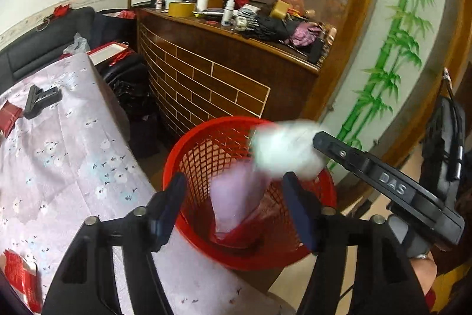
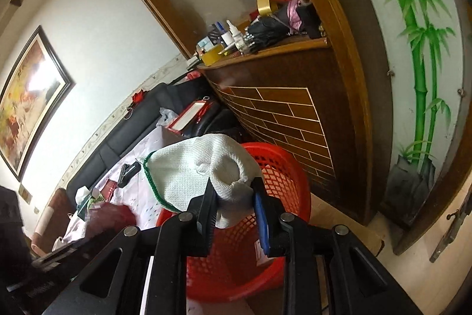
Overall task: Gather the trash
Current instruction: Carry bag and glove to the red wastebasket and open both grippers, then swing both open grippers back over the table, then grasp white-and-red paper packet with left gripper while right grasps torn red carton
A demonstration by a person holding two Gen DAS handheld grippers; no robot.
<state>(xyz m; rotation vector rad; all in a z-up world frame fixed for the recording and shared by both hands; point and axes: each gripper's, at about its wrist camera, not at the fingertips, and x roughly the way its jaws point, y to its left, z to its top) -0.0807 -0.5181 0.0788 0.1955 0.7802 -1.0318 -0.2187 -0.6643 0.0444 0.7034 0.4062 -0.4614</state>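
Above a red mesh basket (image 1: 206, 155) beside a floral-clothed table (image 1: 73, 155), the left gripper (image 1: 236, 191) stands wide, nothing pressed between its fingers; a blurred lilac wrapper (image 1: 236, 197) shows inside the basket below it. The right gripper (image 2: 236, 197), over the basket's rim, pinches a white knitted glove (image 2: 200, 167) between narrowly set fingers. Behind the basket stands a cluttered wooden cabinet (image 1: 221, 84).

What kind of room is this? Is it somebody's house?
Most likely a living room in a home: a dark sofa along the wall, a framed painting above it, and a wooden cabinet cluttered with bottles and tape.
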